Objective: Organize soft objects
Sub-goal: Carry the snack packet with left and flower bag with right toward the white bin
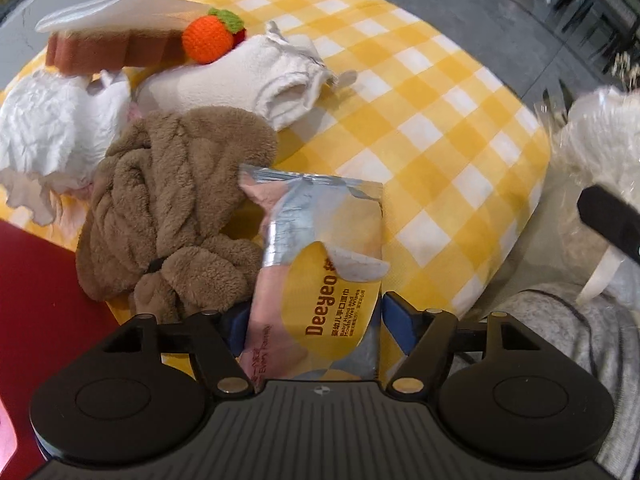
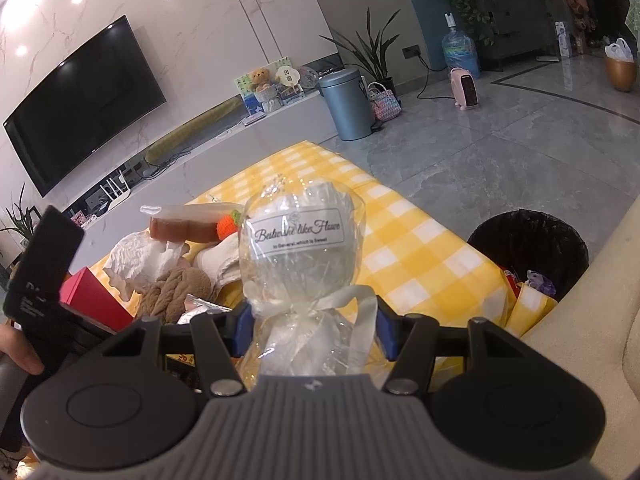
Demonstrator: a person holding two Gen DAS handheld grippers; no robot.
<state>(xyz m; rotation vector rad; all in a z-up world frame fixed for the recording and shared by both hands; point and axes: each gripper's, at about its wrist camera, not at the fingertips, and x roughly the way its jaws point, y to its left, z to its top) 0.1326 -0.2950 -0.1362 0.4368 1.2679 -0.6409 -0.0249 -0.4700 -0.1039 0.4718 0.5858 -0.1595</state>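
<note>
My left gripper [image 1: 316, 320] is shut on a pack of Deeyeo wet wipes [image 1: 320, 276] and holds it over the yellow checked table [image 1: 432, 120]. Beside it lie a brown plush cloth [image 1: 172, 200], a rolled white towel [image 1: 248, 80], a white crumpled cloth [image 1: 52, 128], a brown sponge cake toy [image 1: 116, 46] and an orange crochet fruit [image 1: 208, 40]. My right gripper [image 2: 314, 332] is shut on a clear cellophane-wrapped white soft item [image 2: 300, 240] tied with a white ribbon, held above the table's near edge. It also shows at the right of the left wrist view [image 1: 600, 136].
A red box [image 1: 36, 300] stands at the table's left. A black-lined waste bin [image 2: 528, 252] stands on the floor right of the table. A beige sofa [image 2: 600, 320] is at the right. A grey pedal bin [image 2: 348, 104] and TV wall lie beyond.
</note>
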